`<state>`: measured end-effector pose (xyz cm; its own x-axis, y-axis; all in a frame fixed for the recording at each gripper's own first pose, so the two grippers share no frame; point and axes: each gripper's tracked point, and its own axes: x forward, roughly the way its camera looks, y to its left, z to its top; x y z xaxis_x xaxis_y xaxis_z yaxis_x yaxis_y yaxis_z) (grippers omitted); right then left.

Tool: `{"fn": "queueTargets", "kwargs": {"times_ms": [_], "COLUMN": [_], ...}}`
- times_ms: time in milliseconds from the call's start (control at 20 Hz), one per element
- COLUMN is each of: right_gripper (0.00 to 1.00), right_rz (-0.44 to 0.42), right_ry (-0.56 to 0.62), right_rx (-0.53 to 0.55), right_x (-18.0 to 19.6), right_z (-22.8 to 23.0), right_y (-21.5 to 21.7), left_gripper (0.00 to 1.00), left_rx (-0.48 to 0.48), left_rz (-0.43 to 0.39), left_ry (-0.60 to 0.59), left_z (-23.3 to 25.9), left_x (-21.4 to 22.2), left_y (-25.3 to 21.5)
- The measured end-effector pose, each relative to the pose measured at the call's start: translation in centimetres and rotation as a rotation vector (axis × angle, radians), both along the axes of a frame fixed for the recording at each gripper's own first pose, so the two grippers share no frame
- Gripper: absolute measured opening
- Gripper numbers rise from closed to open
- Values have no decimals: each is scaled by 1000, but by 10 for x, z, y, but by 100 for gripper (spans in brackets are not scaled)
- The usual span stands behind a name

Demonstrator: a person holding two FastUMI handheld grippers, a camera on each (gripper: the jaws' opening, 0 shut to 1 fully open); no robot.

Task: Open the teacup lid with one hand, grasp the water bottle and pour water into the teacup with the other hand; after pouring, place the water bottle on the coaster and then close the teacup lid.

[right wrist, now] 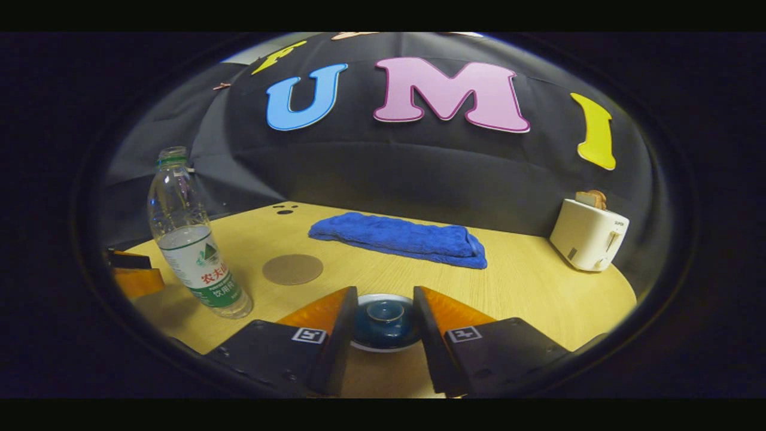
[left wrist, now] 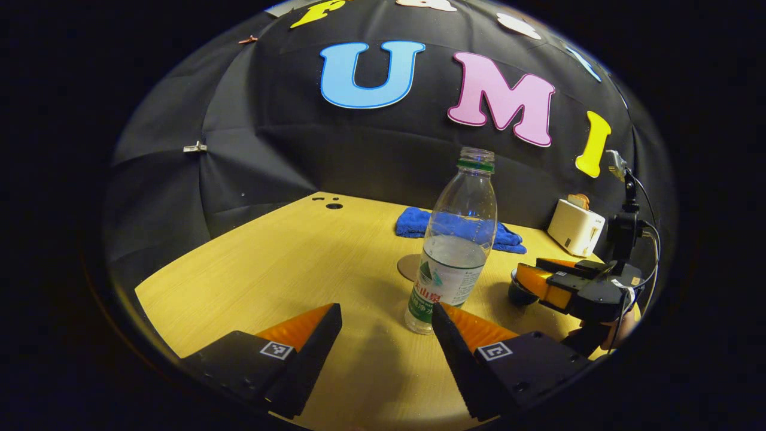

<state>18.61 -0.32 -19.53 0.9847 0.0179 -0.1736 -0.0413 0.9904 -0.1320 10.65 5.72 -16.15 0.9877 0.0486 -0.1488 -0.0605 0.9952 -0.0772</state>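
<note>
A clear water bottle (left wrist: 455, 251) with no cap, roughly half full, stands on the wooden table (left wrist: 269, 263). My left gripper (left wrist: 386, 312) is open just in front of it, the bottle a little beyond its right finger. A round brown coaster (right wrist: 292, 269) lies behind the bottle (right wrist: 191, 245). In the right gripper view, the dark blue teacup lid (right wrist: 385, 320) with its small knob sits between my right gripper's (right wrist: 385, 296) spread fingers, which stay clear of the knob. The left gripper view shows that gripper (left wrist: 562, 287) hovering over the teacup (left wrist: 519, 294).
A folded blue towel (right wrist: 401, 238) lies at the back of the table. A white toaster (right wrist: 588, 234) stands at the far right corner. A camera stand with cables (left wrist: 625, 227) rises behind the right gripper. Bare table (right wrist: 526, 281) stretches to the right of the teacup.
</note>
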Motion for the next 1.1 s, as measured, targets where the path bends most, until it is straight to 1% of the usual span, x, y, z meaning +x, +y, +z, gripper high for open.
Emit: {"fn": "queueTargets", "kwargs": {"times_ms": [50, 100, 150, 200, 300, 350, 400, 450, 500, 550, 600, 650, 800, 850, 900, 1100], "right_gripper": [57, 56, 50, 36, 35, 38, 27, 25, 30, 30, 22, 28, 28, 23, 28, 28], "right_rz": [3, 5, 6, 6, 7, 7, 10, 27, 41, 39, 44, 47, 58, 57, 58, 46], "right_ry": [6, 4, 6, 8, 21, 32, 47, 50, 51, 54, 57, 60, 45, 34, 21, -7], "right_rx": [-2, -4, -5, -3, -3, -10, -18, -22, -24, -26, -24, -21, -6, -7, -7, 8], "right_x": [1, 2, 4, 3, 6, 9, 7, 8, 10, 10, 10, 10, 7, 6, 4, -6], "right_z": [-1, 1, 2, 2, 1, 1, -1, 1, 2, 1, 1, 1, 15, 23, 31, 55], "right_y": [0, 0, 0, -1, -2, -1, 0, 3, 6, 6, 6, 7, 9, 7, 5, -10], "left_gripper": [96, 96, 96, 95, 95, 95, 95, 95, 96, 96, 96, 96, 95, 96, 96, 96], "left_rx": [-1, 0, 1, 3, 3, 5, 10, 15, 19, 20, 21, 27, 51, 54, 56, 52], "left_rz": [-1, -3, -3, -4, -7, -9, -12, -17, -25, -35, -50, -66, -108, -125, -141, -165], "left_ry": [-3, -5, -5, -5, -6, -6, -7, -6, -3, -3, -3, -4, -8, -11, -17, -32], "left_z": [0, 0, -1, 0, 1, 0, 0, -1, -2, -2, -2, -2, -1, 0, 2, 4], "left_x": [0, 1, 2, 3, 3, 3, 3, 4, 5, 5, 6, 7, 10, 11, 13, 27], "left_y": [-1, -1, -1, 0, 0, 0, 1, 0, -1, -4, -8, -12, -24, -29, -34, -46]}}
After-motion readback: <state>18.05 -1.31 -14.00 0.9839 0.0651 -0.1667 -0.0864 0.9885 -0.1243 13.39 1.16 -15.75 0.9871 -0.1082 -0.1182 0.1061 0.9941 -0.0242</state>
